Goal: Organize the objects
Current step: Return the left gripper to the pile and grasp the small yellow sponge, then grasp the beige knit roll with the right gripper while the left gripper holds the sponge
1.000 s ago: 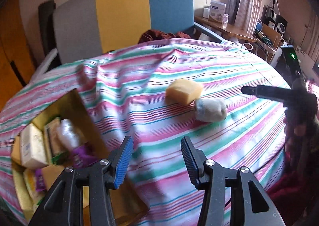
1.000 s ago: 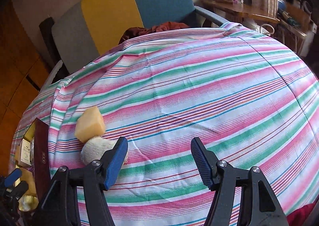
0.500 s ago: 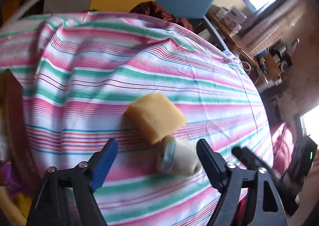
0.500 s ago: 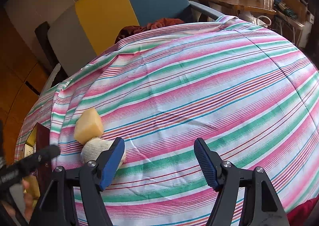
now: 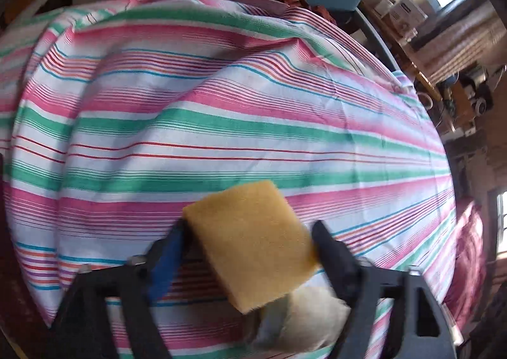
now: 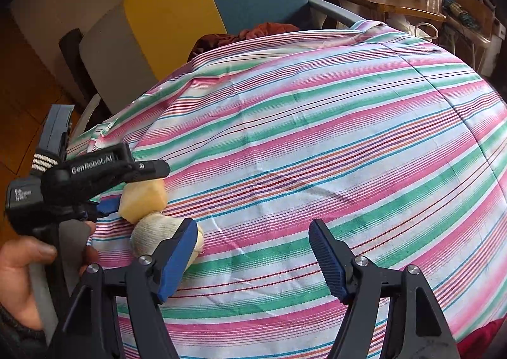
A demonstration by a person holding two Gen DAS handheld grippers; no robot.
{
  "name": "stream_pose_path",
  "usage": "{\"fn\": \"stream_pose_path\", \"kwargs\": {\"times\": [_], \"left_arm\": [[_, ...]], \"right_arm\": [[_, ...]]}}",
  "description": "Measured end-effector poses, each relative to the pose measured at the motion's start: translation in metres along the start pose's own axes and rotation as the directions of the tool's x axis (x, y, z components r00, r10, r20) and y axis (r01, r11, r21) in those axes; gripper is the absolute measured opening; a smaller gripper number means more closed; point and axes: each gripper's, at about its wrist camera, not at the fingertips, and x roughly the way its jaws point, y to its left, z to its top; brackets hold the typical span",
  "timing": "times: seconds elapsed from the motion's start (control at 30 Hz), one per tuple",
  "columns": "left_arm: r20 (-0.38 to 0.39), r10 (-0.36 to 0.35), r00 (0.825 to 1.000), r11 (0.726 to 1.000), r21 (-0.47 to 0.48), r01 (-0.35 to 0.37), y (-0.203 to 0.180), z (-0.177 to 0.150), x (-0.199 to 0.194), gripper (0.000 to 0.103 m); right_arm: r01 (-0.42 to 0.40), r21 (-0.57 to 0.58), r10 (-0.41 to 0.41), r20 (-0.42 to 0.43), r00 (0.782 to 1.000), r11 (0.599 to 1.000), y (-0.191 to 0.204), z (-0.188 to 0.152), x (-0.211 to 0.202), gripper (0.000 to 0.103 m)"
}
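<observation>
Sponge [image 5: 253, 242] on striped cloth [image 5: 221, 124] between left gripper [image 5: 247, 245] jaws just closing in, touching sock roll [image 6: 155, 232], right gripper [image 6: 253, 245] spread wide over bare cloth nearby

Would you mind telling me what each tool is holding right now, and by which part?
The left tool has just been closing around the yellow sponge, its sides between the jaws. The right tool holds nothing.

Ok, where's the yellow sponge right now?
The yellow sponge lies on the striped tablecloth, between the left hand-held gripper fingers, touching the rolled white sock; it's lower left in the right wrist view.
</observation>
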Motion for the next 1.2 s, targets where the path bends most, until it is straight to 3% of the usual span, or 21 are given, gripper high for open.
{"fn": "stream_pose_path", "kwargs": {"times": [0.1, 0.4, 0.7, 0.93, 1.0, 1.07, 1.2], "left_arm": [[0.007, -0.073, 0.997, 0.997, -0.04, 0.073, 0.021, -0.007, -0.012, 0.062], [0.115, -0.041, 0.993, 0.999, 0.027, 0.038, 0.055, -0.054, -0.074, 0.061], [0.241, -0.065, 0.968, 0.985, 0.168, 0.024, 0.057, -0.106, -0.131, 0.061], [0.295, -0.09, 0.951, 0.982, 0.187, 0.035, 0.072, -0.132, -0.162, 0.061], [0.301, -0.094, 0.949, 0.984, 0.175, 0.042, 0.08, -0.137, -0.168, 0.061], [0.316, -0.085, 0.945, 0.986, 0.161, 0.035, 0.092, -0.143, -0.175, 0.061], [0.344, -0.047, 0.938, 0.992, 0.123, 0.005, 0.115, -0.153, -0.185, 0.061]], "right_arm": [[0.005, -0.002, -0.005, -0.005, 1.0, 1.0, 0.0, 0.001, 0.001, 0.074], [-0.023, -0.073, 0.02, -0.035, 0.999, 0.997, 0.016, -0.005, 0.009, 0.074], [-0.104, -0.252, 0.09, -0.066, 0.994, 0.962, 0.068, -0.022, 0.017, 0.096], [-0.051, -0.3, 0.019, -0.11, 0.994, 0.953, 0.097, -0.019, 0.051, 0.096], [-0.024, -0.319, -0.018, -0.128, 0.992, 0.947, 0.104, -0.017, 0.064, 0.093], [0.01, -0.336, -0.054, -0.122, 0.991, 0.942, 0.109, -0.018, 0.069, 0.074], [0.028, -0.368, -0.075, -0.115, 0.991, 0.929, 0.112, -0.024, 0.062, 0.072]]}}
